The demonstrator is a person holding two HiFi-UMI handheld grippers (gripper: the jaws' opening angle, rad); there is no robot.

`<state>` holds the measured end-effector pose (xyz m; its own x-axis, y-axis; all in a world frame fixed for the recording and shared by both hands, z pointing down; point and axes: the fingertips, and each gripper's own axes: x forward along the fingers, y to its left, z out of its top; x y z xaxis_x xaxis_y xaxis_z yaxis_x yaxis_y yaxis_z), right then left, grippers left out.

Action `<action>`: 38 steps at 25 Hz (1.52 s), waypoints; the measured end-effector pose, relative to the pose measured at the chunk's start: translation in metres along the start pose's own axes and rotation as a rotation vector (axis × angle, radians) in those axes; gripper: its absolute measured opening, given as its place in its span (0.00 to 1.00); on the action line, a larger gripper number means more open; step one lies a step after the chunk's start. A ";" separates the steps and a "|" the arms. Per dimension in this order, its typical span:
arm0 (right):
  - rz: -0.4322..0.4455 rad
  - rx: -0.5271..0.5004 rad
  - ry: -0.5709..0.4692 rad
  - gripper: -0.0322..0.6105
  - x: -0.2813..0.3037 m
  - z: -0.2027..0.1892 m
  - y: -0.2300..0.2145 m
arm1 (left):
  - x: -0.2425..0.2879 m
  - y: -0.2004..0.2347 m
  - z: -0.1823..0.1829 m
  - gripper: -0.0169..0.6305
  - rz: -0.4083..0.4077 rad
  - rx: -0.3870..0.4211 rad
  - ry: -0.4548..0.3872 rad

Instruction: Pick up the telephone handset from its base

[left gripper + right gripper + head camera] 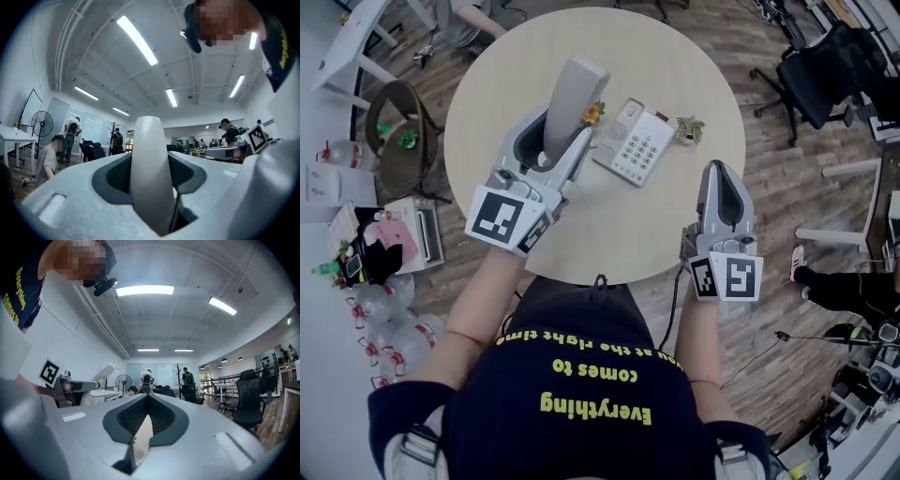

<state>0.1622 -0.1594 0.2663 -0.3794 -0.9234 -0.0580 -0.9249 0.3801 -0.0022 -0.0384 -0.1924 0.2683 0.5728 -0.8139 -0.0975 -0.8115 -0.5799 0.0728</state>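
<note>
My left hand-held gripper (555, 155) grips the handset (573, 92) above its base (636, 142), mid-way across the desk (675, 66) — best a firm squeeze and a straight rise; my right hand-held gripper (722, 183) is closed, empty.

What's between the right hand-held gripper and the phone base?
Bare tabletop, as the head view shows; a small ornament sits just off that line, beside the base.
</note>
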 end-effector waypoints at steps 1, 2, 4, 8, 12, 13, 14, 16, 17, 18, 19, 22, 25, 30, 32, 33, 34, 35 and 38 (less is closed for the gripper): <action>0.003 -0.006 -0.006 0.07 0.000 0.003 0.000 | -0.002 0.002 0.003 0.36 0.007 0.002 -0.004; 0.005 -0.011 -0.012 0.07 0.000 0.006 0.001 | -0.004 0.003 0.005 0.36 0.013 0.003 -0.006; 0.009 -0.017 -0.022 0.07 0.000 0.011 0.002 | -0.010 0.005 0.008 0.36 0.026 0.003 -0.013; 0.024 -0.025 -0.030 0.07 0.002 0.015 0.007 | -0.020 0.008 0.010 0.36 0.049 0.008 -0.031; 0.029 -0.030 -0.035 0.07 0.003 0.016 0.008 | -0.025 0.011 0.009 0.36 0.065 0.001 -0.032; 0.029 -0.030 -0.036 0.07 0.004 0.016 0.008 | -0.026 0.012 0.010 0.36 0.066 0.001 -0.032; 0.031 -0.032 -0.036 0.07 0.005 0.017 0.009 | -0.026 0.012 0.010 0.36 0.066 0.001 -0.031; 0.033 -0.035 -0.035 0.07 0.007 0.018 0.010 | -0.026 0.012 0.010 0.36 0.066 -0.001 -0.029; 0.034 -0.036 -0.035 0.07 0.007 0.018 0.010 | -0.026 0.012 0.009 0.36 0.066 -0.002 -0.027; 0.034 -0.036 -0.035 0.07 0.007 0.018 0.011 | -0.026 0.012 0.009 0.36 0.066 -0.004 -0.027; 0.034 -0.036 -0.037 0.07 0.007 0.018 0.011 | -0.027 0.012 0.008 0.36 0.067 -0.005 -0.026; 0.030 -0.036 -0.043 0.07 0.006 0.018 0.012 | -0.028 0.012 0.006 0.36 0.067 -0.007 -0.024; 0.027 -0.039 -0.045 0.07 0.007 0.019 0.013 | -0.029 0.014 0.005 0.36 0.068 -0.009 -0.023; 0.022 -0.038 -0.046 0.07 0.008 0.020 0.013 | -0.029 0.019 0.004 0.36 0.073 -0.011 -0.017; 0.021 -0.036 -0.045 0.07 0.009 0.019 0.014 | -0.030 0.020 0.001 0.36 0.076 -0.010 -0.015; 0.021 -0.035 -0.044 0.07 0.009 0.018 0.014 | -0.030 0.020 0.000 0.36 0.078 -0.011 -0.012; 0.021 -0.034 -0.043 0.07 0.008 0.018 0.014 | -0.030 0.021 -0.002 0.36 0.079 -0.012 -0.008; 0.022 -0.034 -0.043 0.07 0.008 0.017 0.014 | -0.031 0.021 -0.004 0.36 0.081 -0.014 -0.004; 0.021 -0.034 -0.042 0.07 0.008 0.016 0.014 | -0.032 0.021 -0.008 0.36 0.084 -0.020 0.005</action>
<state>0.1461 -0.1608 0.2497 -0.3984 -0.9118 -0.0997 -0.9172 0.3972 0.0332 -0.0731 -0.1793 0.2811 0.5030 -0.8600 -0.0855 -0.8544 -0.5098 0.1006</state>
